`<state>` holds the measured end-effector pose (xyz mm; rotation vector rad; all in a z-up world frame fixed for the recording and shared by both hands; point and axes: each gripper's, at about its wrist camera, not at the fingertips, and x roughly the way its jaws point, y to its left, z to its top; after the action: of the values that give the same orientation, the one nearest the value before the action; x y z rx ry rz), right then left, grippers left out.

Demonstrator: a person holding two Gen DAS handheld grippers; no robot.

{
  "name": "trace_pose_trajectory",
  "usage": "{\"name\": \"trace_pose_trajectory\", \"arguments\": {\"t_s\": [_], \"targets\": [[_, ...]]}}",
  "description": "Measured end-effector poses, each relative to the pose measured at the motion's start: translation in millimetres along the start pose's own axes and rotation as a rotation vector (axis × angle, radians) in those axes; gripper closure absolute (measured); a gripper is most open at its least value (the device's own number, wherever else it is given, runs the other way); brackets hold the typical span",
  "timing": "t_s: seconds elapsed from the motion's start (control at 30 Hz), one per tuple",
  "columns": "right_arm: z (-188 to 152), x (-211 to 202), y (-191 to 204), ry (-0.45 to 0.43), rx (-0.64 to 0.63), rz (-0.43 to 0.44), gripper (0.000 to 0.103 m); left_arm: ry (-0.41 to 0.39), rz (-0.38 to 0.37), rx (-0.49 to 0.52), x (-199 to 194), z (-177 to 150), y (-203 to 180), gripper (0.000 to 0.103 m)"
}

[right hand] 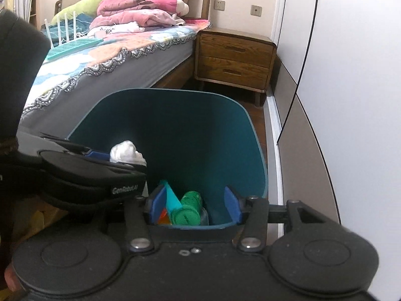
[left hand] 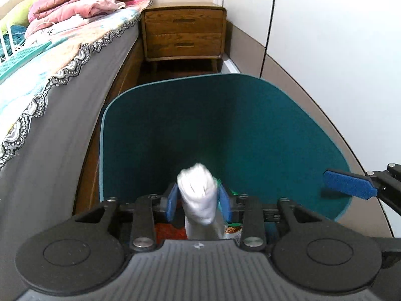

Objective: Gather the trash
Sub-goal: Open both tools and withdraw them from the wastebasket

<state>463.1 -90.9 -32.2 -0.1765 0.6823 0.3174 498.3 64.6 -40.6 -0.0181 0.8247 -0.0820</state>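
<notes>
Bedroom floor beside the bed (right hand: 105, 57): a tissue (left hand: 198, 195) sits between the left gripper's (left hand: 199, 200) loosened jaws over the bin (right hand: 255, 135), already holding trash (right hand: 188, 210); right gripper (right hand: 196, 204) open, empty.

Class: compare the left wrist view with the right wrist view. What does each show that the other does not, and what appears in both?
Only the left wrist view shows the white crumpled tissue head-on between the left gripper's blue pads, blurred, and one blue finger of the right gripper reaching over the bin's rim.

Only the right wrist view shows the green bottle lying at the bottom of the bin, the right gripper with nothing between its fingers, and a white rack on the bed.

Both show the teal bin, the wooden nightstand and the bed.
</notes>
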Motion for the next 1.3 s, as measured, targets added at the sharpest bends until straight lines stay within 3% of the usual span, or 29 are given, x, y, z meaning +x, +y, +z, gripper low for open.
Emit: {"name": "trace_pose_trajectory", "arguments": {"t_s": [0.07, 0.13, 0.2, 0.37, 0.43, 0.6, 0.8, 0.9, 1.1, 1.2, 1.3], "targets": [[0, -5, -2, -0.012, 0.011, 0.01, 0.048, -0.013, 0.003, 0.001, -6, -1, 1, 0.055], [-1, -12, -6, -0.028, 0.017, 0.018, 0.043, -0.03, 0.021, -0.003, -13, -2, 3, 0.037], [-2, -19, -11, -0.041, 0.031, 0.028, 0.037, -0.041, -0.004, -0.007, -19, -4, 7, 0.035], [-11, -40, -11, -0.074, 0.017, 0.045, 0.035, -0.069, -0.027, 0.001, -41, -13, 11, 0.035], [-14, -48, -9, -0.088, 0.011, 0.064, 0.029, -0.091, -0.041, 0.012, -53, -19, 9, 0.035], [-30, -65, -2, -0.108, -0.029, 0.09, 0.025, -0.138, -0.039, 0.015, -80, -39, 8, 0.029], [-55, -74, 0, -0.092, -0.01, 0.122, 0.02, -0.126, -0.053, -0.007, -93, -64, 8, 0.029], [-74, -79, 0, -0.086, 0.015, 0.126, 0.015, -0.097, -0.043, -0.005, -92, -76, 7, 0.023], [-125, -80, -11, -0.068, 0.124, 0.109, 0.002, 0.013, -0.026, -0.004, -72, -115, 1, 0.021], [-161, -74, -18, -0.033, 0.182, 0.109, 0.001, 0.096, -0.046, 0.002, -56, -146, -6, 0.021], [-200, -61, -21, 0.057, 0.199, 0.119, 0.001, 0.225, -0.046, 0.026, -28, -179, -15, 0.021]]}}
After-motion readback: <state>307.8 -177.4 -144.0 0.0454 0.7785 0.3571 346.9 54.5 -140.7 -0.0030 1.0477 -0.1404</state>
